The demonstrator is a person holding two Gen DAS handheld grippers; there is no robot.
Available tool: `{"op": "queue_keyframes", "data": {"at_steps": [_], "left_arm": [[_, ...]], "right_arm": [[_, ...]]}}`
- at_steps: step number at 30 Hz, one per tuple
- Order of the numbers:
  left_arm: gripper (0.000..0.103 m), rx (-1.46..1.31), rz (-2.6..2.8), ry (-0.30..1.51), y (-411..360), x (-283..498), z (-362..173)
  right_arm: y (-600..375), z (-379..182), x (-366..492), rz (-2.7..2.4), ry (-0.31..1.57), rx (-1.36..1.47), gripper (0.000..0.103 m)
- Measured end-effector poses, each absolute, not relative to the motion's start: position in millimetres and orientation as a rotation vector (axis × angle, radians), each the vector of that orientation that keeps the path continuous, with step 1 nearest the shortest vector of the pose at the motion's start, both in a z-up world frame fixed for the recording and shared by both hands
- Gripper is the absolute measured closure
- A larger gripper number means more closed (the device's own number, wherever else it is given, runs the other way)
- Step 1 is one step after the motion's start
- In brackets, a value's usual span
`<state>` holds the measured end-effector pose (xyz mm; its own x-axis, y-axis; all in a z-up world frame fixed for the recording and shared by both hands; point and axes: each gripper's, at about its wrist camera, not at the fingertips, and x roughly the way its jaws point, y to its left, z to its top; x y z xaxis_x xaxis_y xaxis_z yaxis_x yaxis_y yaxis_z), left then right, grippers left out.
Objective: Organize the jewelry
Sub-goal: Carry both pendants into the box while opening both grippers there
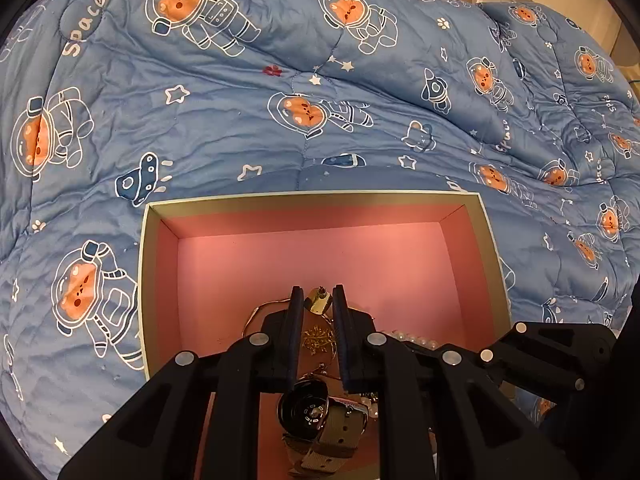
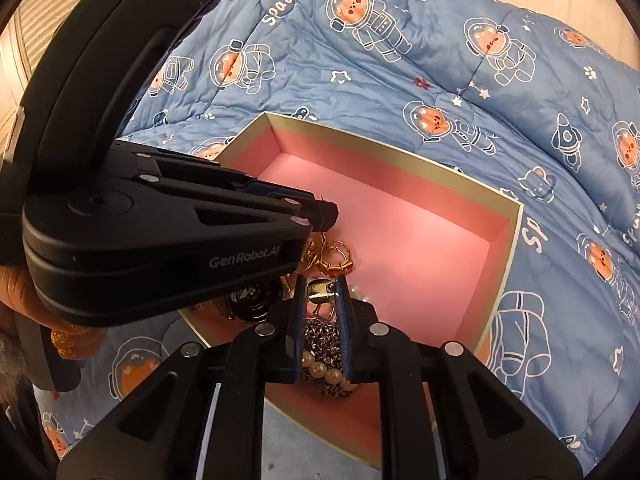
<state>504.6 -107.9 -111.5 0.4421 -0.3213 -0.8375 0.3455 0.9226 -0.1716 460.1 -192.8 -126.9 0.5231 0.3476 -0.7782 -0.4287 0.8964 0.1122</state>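
A cream-rimmed box (image 1: 312, 197) with a pink lining lies on the blue quilt. My left gripper (image 1: 318, 294) hangs over its near end, shut on a small shiny gold earring (image 1: 319, 303) whose post sticks up. Under it lie a gold leaf brooch (image 1: 318, 338), a black watch (image 1: 304, 412) on a khaki strap and pearls (image 1: 408, 338). My right gripper (image 2: 320, 285) is shut on another shiny gold piece (image 2: 320, 293), above a silver chain (image 2: 320, 336) and pearl beads (image 2: 325, 374). Gold hoop earrings (image 2: 336, 258) rest beside the left gripper (image 2: 330, 214).
The box (image 2: 516, 216) has bare pink floor at its far end. A blue quilt (image 1: 240, 120) with astronaut prints bulges up behind and around the box. A hand (image 2: 60, 336) with glittery nails holds the left gripper's handle. The two grippers sit close together.
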Motion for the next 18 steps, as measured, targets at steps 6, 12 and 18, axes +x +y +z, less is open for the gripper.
{"op": "queue_keyframes", "data": {"at_steps": [6, 12, 18], "left_arm": [[0.089, 0.031, -0.412, 1.034, -109.5, 505.1, -117.0], [0.072, 0.034, -0.415, 1.016, -109.3, 503.6, -115.8], [0.052, 0.021, -0.417, 0.991, -107.3, 501.4, -110.2]], "right_arm": [[-192.8, -130.1, 460.5, 0.466, 0.906, -0.097, 0.088], [-192.5, -128.4, 457.5, 0.474, 0.883, -0.100, 0.068], [-193.7, -123.8, 452.2, 0.454, 0.860, -0.113, 0.055]]}}
